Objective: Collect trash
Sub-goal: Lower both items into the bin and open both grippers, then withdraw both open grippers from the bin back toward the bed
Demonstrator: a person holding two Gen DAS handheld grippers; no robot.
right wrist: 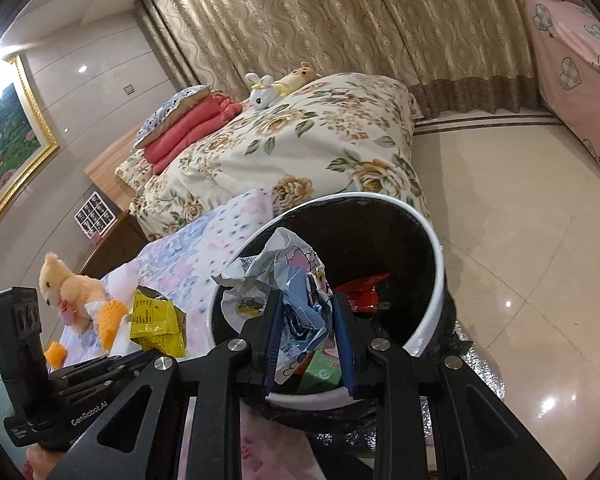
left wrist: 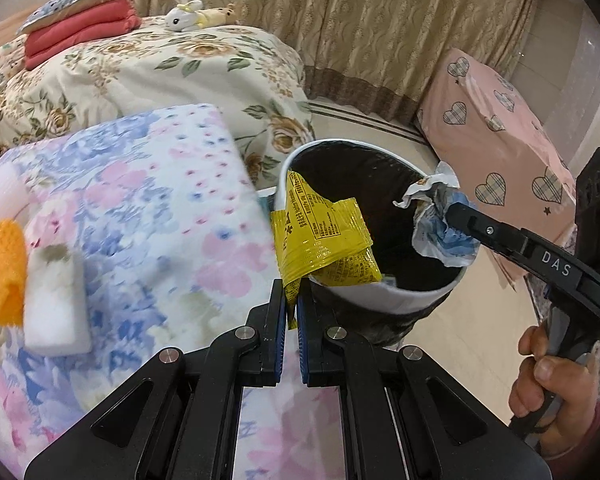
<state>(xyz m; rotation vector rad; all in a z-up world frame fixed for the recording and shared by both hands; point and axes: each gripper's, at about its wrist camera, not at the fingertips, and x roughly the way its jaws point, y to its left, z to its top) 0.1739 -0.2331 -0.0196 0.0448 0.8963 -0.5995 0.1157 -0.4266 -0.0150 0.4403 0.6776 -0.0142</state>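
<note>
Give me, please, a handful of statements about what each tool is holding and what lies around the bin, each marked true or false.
1. The left tool is shut on a yellow wrapper. True.
2. The right tool holds nothing. False: it grips a crumpled white and blue wrapper.
3. The trash bin has a black liner and a white rim. True.
4. The bin holds no trash yet. False: a red wrapper already lies inside.
5. Both wrappers are at the mouth of the bin. True.
6. The white toy rabbit lies on the floor. False: it lies on the floral bed.
</note>
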